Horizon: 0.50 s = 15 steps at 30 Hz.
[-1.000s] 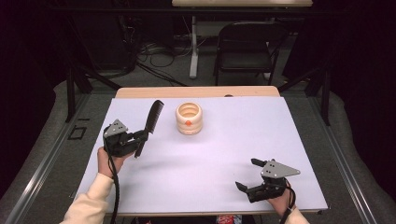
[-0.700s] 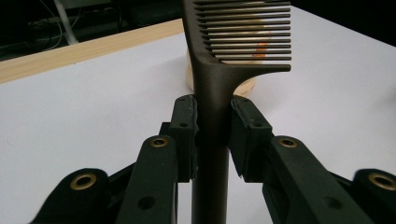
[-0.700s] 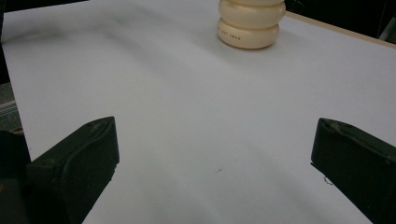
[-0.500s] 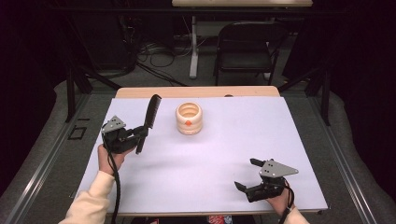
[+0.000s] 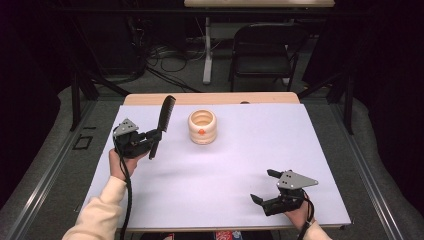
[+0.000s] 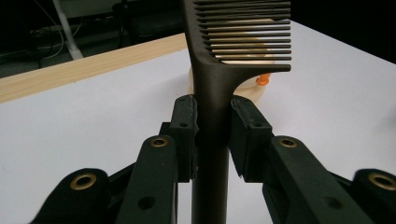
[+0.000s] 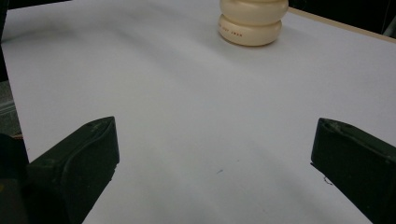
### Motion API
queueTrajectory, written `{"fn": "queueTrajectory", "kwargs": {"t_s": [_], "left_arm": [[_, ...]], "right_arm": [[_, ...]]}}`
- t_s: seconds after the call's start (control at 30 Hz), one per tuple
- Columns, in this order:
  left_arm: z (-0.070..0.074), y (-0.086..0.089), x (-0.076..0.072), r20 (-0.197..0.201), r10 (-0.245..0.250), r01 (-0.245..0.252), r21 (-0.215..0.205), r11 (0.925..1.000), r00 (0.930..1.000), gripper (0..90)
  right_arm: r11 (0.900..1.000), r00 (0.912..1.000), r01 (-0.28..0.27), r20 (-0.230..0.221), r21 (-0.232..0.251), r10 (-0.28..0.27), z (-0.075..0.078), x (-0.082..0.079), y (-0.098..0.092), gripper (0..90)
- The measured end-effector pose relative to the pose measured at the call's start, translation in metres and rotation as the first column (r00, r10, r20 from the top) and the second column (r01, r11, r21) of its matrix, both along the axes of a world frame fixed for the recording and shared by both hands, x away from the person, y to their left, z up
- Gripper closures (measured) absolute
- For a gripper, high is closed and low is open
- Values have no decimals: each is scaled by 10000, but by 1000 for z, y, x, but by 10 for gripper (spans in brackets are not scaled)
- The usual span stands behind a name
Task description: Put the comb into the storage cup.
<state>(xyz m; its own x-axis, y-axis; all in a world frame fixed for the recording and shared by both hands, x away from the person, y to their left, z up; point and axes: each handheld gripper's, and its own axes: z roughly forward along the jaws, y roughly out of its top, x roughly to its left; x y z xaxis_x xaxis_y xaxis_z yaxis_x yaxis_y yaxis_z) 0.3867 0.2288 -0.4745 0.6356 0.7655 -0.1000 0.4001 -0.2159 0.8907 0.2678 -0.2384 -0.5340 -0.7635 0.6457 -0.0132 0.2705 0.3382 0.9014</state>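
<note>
High view shows the left gripper at about nine o'clock on the white table, held in the person's left hand and raised off the surface. Its jaws are closed on the handle of a black comb, which stands steeply, teeth end up and leaning toward one o'clock. Left gripper view shows both pads pressed against the comb's narrow handle, one on each side, with the teeth running off to the right above them. Just beyond the comb, toward twelve o'clock on the table, sits a cream ribbed cup with a small orange mark on its front; comb and cup are near each other but apart.

At about five o'clock on the table the right gripper rests low near the front edge, its jaws spread wide with nothing between them. Right gripper view shows bare table between the two jaws and the cup well ahead.
</note>
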Motion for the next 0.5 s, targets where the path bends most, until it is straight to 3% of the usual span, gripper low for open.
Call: {"fn": "queueTrajectory", "kwargs": {"t_s": [0.5], "left_arm": [[6,-12,9,168,-199,196,178,9996,9997,728]], "right_arm": [[9999,10000,-93,5,-107,93,0,0,2,2]]}}
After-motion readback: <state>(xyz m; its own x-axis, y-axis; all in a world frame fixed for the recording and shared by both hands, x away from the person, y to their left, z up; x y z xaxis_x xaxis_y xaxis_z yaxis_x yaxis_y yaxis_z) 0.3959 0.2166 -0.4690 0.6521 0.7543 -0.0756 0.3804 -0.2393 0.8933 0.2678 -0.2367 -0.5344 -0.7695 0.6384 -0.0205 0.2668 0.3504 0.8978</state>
